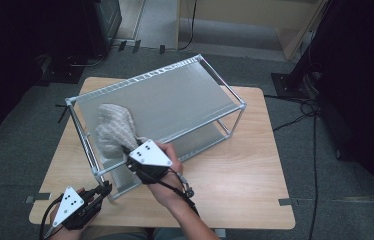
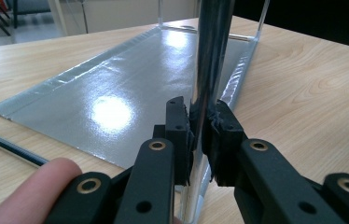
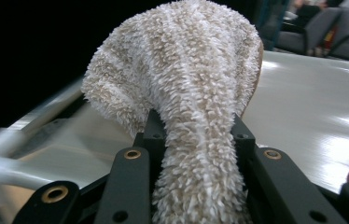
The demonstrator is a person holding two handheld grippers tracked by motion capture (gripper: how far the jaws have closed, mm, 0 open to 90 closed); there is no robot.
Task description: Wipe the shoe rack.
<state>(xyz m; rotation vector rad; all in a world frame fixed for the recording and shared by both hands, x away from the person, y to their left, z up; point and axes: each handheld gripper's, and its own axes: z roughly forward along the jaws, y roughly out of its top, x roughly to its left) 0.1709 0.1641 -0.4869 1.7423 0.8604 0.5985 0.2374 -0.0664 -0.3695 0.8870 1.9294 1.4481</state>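
beige towel (image 1: 115,129) lies on the top shelf (image 1: 175,95) of a metal rack (image 1: 235,120) on the bench (image 1: 245,170), its end clenched in the right tool (image 3: 195,140). left tool (image 2: 204,123) grasps the rack's near post (image 2: 212,56).

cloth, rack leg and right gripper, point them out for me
cloth (image 1: 115,129), high view, on the bunched middle lying on the rack's top shelf
rack leg (image 2: 210,56), left gripper view, on the shiny upright tube above the jaws
right gripper (image 3: 196,140), right gripper view, between the jaws clamping the cloth
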